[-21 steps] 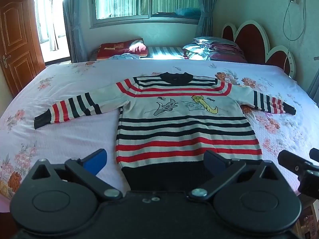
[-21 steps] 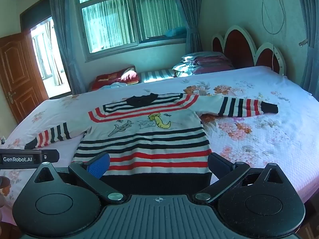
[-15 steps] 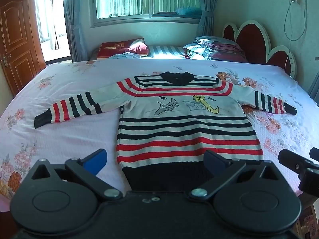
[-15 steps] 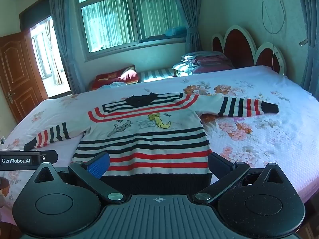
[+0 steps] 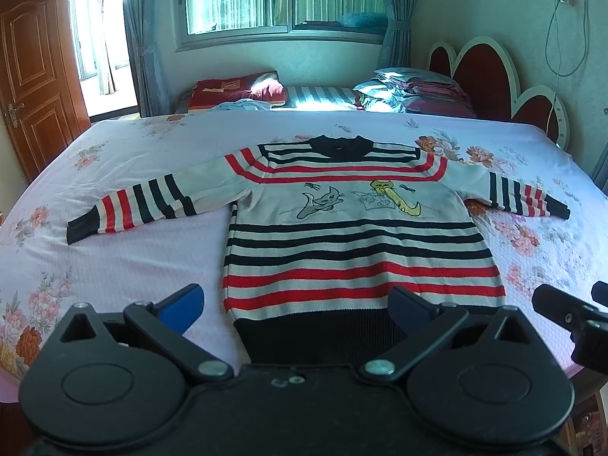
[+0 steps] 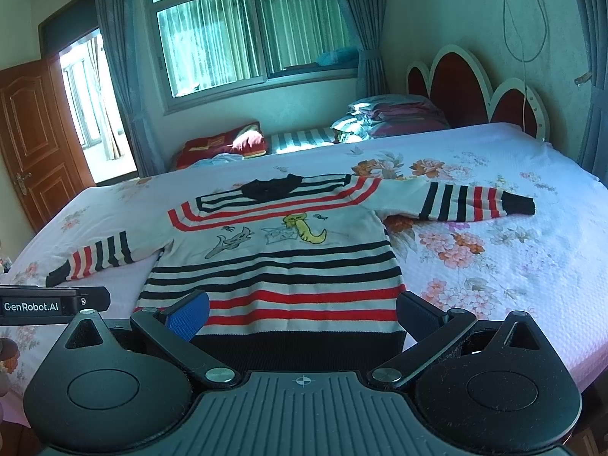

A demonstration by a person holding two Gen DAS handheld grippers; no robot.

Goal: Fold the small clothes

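A small striped sweater (image 5: 353,235) (image 6: 281,258), white with red and black bands, a black hem and cartoon figures on the chest, lies flat and face up on the bed, both sleeves spread out sideways. My left gripper (image 5: 298,306) hovers open near the hem's left corner, nothing between its fingers. My right gripper (image 6: 302,313) is open over the hem, also holding nothing. Its black body (image 5: 570,319) shows at the right edge of the left wrist view, and the left gripper's body (image 6: 49,304) at the left edge of the right wrist view.
The bed carries a pink floral sheet (image 5: 114,250) (image 6: 494,266). Folded bedding and pillows (image 5: 410,89) and a red cushion (image 5: 235,89) sit at the far side under the window. A red headboard (image 5: 494,79) stands at right, a wooden door (image 5: 34,76) at left.
The sweater sits very slightly farther right in the left wrist view; both grippers stay open and almost still.
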